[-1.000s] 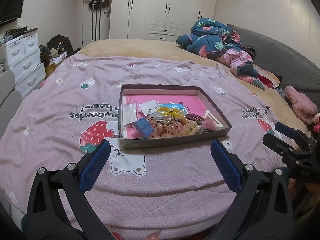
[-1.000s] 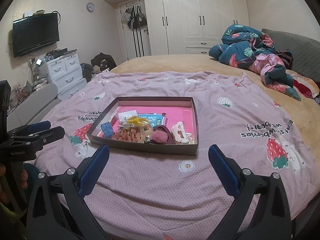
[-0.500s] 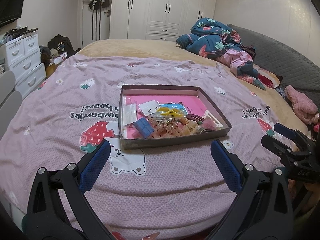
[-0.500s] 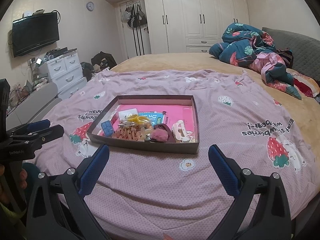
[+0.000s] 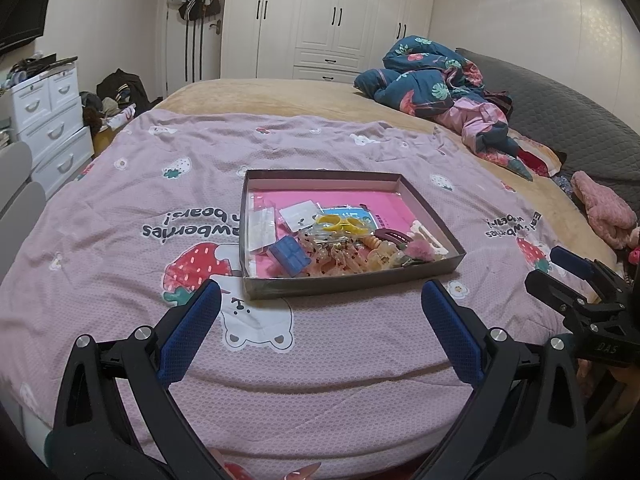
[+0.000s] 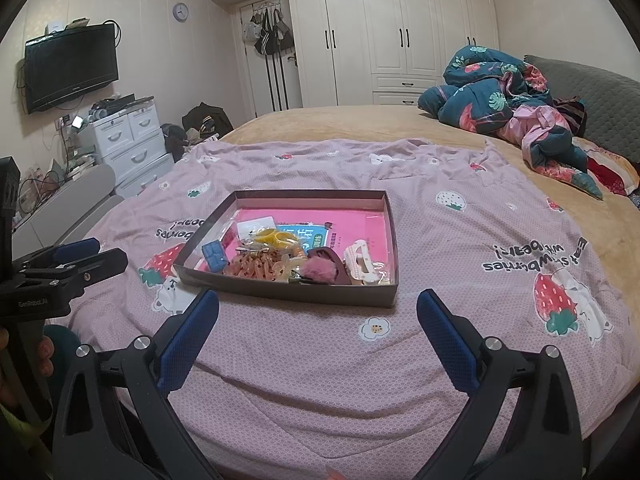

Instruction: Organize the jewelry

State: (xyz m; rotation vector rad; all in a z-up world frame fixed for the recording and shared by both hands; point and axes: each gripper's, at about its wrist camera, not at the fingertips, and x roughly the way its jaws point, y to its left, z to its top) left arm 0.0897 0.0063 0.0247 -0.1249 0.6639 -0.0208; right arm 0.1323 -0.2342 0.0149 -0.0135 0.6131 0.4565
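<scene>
A shallow brown cardboard tray (image 5: 348,280) (image 6: 288,292) with a pink floor lies on the pink strawberry bedspread. It holds a heap of hair clips and jewelry: a blue case (image 5: 289,255) (image 6: 212,255), yellow rings (image 5: 340,224) (image 6: 276,237), a pink pompom (image 5: 421,249) (image 6: 320,271), a white claw clip (image 6: 360,261), small clear packets (image 5: 262,229). My left gripper (image 5: 318,300) is open and empty, a short way in front of the tray's near wall. My right gripper (image 6: 318,312) is open and empty, also short of the tray; it shows in the left wrist view (image 5: 568,276).
A bunched blue and pink quilt (image 5: 444,92) (image 6: 512,108) lies at the far right of the bed. White drawers (image 5: 48,120) (image 6: 128,144) stand left of the bed. A pink plush item (image 5: 604,208) lies at the right edge.
Both grippers have drifted very slightly; the tray and its contents have not moved. Both stay open.
</scene>
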